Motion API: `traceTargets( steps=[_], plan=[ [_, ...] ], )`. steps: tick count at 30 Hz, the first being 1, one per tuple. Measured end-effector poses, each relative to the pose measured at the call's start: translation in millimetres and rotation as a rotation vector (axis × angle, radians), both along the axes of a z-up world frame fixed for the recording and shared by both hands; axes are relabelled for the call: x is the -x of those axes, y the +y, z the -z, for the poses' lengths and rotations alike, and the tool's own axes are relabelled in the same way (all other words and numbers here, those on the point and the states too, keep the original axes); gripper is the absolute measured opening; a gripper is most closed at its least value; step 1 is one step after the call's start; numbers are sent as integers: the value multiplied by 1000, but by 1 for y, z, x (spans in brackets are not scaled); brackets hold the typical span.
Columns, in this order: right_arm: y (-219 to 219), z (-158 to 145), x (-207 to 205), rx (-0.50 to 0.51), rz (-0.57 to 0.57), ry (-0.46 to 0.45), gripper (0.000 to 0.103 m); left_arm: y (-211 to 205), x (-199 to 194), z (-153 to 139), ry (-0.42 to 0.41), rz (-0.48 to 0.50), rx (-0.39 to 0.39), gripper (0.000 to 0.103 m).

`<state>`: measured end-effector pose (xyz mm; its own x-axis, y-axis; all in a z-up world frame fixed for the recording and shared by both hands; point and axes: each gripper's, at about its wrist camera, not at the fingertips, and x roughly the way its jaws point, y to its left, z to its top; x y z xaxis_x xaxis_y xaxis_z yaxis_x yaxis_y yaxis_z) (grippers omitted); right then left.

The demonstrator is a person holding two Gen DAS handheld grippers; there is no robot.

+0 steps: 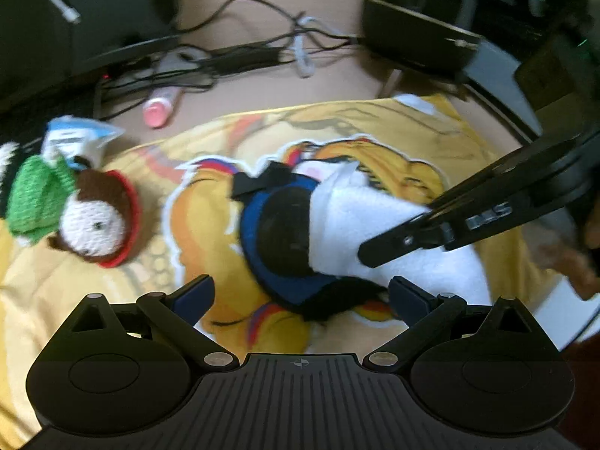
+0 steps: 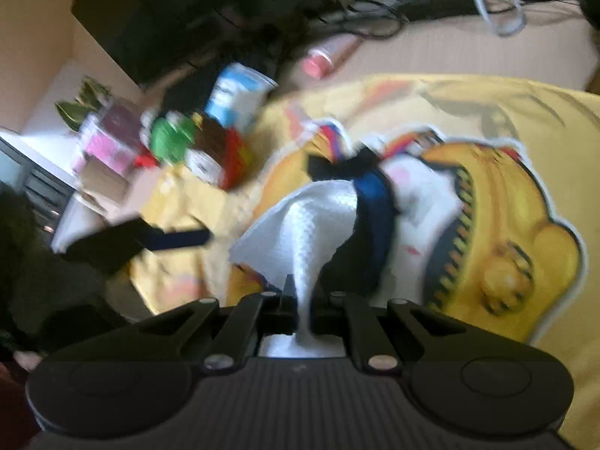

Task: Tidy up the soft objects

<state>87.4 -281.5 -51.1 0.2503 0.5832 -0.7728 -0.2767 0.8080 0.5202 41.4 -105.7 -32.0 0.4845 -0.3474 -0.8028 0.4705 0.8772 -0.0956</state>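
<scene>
A white cloth (image 1: pixel 375 221) lies draped over a black and blue soft pad (image 1: pixel 277 232) in the middle of a yellow printed cloth (image 1: pixel 431 138). My right gripper (image 2: pixel 302 300) is shut on a bunched fold of the white cloth (image 2: pixel 300 221); in the left wrist view the right gripper (image 1: pixel 375 253) reaches in from the right. My left gripper (image 1: pixel 302 294) stands open just in front of the pad, with nothing between its fingers. A crocheted doll (image 1: pixel 93 221) with a green hat lies at the left, and the doll (image 2: pixel 210 150) also shows in the right wrist view.
Behind the yellow cloth lie tangled black cables (image 1: pixel 232 56), a pink tube (image 1: pixel 159 110) and a blue and white packet (image 1: pixel 75 138). A dark box (image 1: pixel 420 45) stands at the back right. Small pink boxes (image 2: pixel 112 138) sit beside the doll. Both views are blurred.
</scene>
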Motion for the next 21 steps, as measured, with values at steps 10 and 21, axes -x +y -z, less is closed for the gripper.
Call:
traceTargets(
  steps=[10, 21],
  plan=[
    [-37, 1, 12, 32, 153, 10, 6, -35, -12, 24, -64, 114, -105, 101],
    [-55, -6, 19, 33, 203, -2, 9, -30, -8, 8, -83, 207, -123, 101]
  ],
)
